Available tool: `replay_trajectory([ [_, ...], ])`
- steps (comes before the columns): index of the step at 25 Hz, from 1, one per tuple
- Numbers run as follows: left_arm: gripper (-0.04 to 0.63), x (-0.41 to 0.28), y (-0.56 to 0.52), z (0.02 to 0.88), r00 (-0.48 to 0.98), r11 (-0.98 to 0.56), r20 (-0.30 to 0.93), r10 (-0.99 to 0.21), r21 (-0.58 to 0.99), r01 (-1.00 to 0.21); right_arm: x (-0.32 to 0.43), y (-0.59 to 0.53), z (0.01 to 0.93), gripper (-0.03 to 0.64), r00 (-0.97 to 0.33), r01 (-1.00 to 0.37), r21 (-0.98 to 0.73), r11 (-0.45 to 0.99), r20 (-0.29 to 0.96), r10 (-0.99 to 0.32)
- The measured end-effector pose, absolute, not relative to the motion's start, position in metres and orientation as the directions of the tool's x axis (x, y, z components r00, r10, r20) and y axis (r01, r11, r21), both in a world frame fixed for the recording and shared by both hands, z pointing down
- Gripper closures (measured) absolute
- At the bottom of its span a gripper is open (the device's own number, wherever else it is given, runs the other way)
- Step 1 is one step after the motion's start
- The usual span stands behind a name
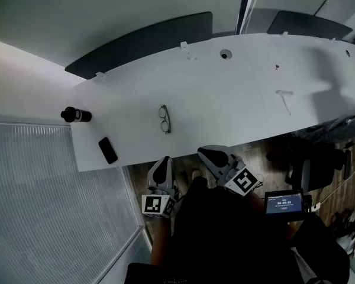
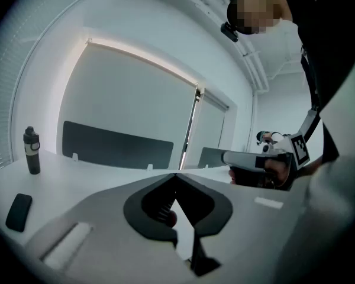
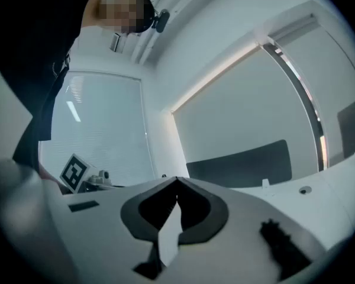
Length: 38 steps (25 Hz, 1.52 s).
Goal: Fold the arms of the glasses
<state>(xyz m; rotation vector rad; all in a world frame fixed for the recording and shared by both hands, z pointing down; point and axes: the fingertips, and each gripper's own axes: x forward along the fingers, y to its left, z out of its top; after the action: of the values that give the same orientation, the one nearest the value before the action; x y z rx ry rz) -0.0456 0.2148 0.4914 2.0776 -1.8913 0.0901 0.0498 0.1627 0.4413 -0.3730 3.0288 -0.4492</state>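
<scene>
Phone (image 1: 107, 150), bottle (image 1: 76, 115) (left of glasses (image 1: 164, 119))

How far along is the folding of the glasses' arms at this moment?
Nothing looks started: the dark-framed glasses lie alone on the white table, arms too small to judge. Nothing is in hand: left gripper and right gripper are shut, empty, at the near edge. Reaching and folding remain.

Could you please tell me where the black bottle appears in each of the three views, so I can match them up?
Head view: the black bottle is at the left end of the white table, above the phone.
Left gripper view: it stands upright at the far left.
Right gripper view: not in it.
Shared landmark: the dark divider panel behind the table, also seen at and.
</scene>
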Motion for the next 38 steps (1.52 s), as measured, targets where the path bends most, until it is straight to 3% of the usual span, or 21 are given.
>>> replay_trajectory([
  [14, 0.572, -0.115, 0.149, 0.568, 0.090, 0.051, 0.460, -0.883, 0.286, -0.957, 0.040, 0.082, 0.498, 0.611, -0.937, -0.349, -0.322, 0.880, 0.142, -0.319],
  [25, 0.491, -0.153, 0.097, 0.697, 0.309, 0.054, 0.649, -0.695, 0.476, -0.878, 0.020, 0.036, 0.499, 0.611, -0.832, -0.545, -0.211, 0.812, 0.254, -0.493],
  [38, 0.437, -0.155, 0.058, 0.747, 0.368, 0.141, 0.746, -0.555, 0.520, -0.842, 0.024, 0.028, 0.494, 0.611, -0.776, -0.625, -0.177, 0.760, 0.247, -0.581],
])
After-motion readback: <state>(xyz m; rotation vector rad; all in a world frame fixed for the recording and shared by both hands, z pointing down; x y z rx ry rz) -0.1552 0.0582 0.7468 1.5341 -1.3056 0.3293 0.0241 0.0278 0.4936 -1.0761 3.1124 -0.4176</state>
